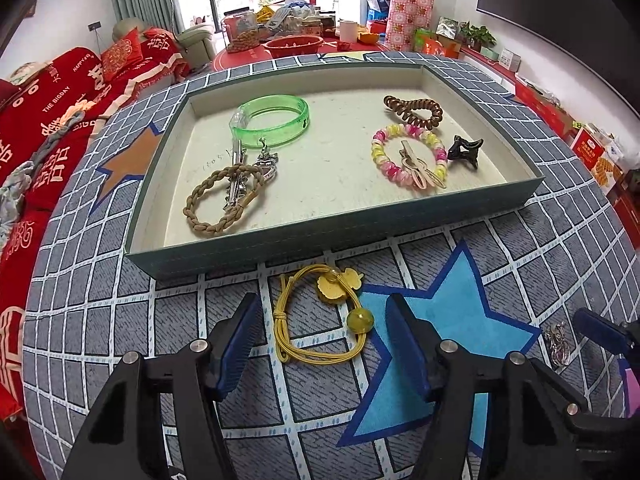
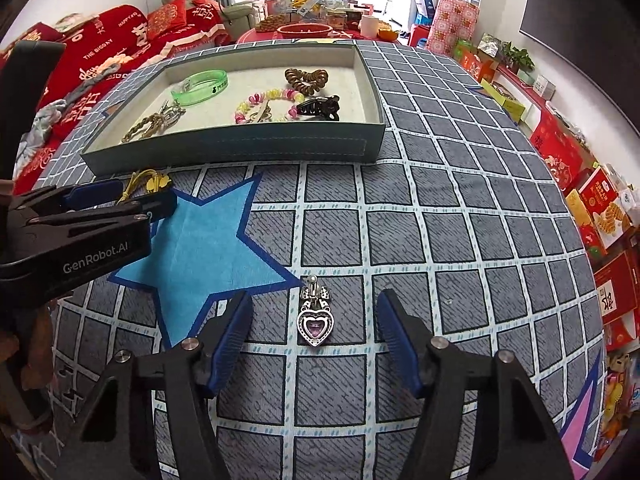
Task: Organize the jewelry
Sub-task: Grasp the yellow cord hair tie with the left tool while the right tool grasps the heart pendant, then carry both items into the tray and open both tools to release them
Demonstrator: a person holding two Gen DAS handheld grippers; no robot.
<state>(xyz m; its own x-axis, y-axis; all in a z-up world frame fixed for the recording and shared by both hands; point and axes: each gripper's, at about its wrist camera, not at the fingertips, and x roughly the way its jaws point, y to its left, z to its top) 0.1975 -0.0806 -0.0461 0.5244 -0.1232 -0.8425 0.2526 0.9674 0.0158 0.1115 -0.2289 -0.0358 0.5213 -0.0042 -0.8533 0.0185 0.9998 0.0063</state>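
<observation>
A yellow hair tie point(image 1: 320, 316) with a bead and charm lies on the grid cloth in front of the grey-green tray point(image 1: 240, 248). My left gripper point(image 1: 322, 312) is open, its fingers either side of the tie. It also shows in the right wrist view point(image 2: 120, 200). A silver heart pendant point(image 2: 315, 320) with a purple stone lies on the cloth between the open fingers of my right gripper point(image 2: 314, 320). The tray holds a green bangle point(image 1: 272, 120), a braided tan band point(image 1: 220, 204), a pink-yellow bead bracelet point(image 1: 408, 152), a brown coil tie point(image 1: 416, 110) and a black claw clip point(image 1: 466, 152).
The table cloth has a blue star point(image 2: 208, 248) and an orange star point(image 1: 132, 160). A red-covered sofa point(image 1: 48, 120) stands to the left. Boxes point(image 2: 600, 208) line the floor to the right. A cluttered red table point(image 1: 296, 40) stands behind the tray.
</observation>
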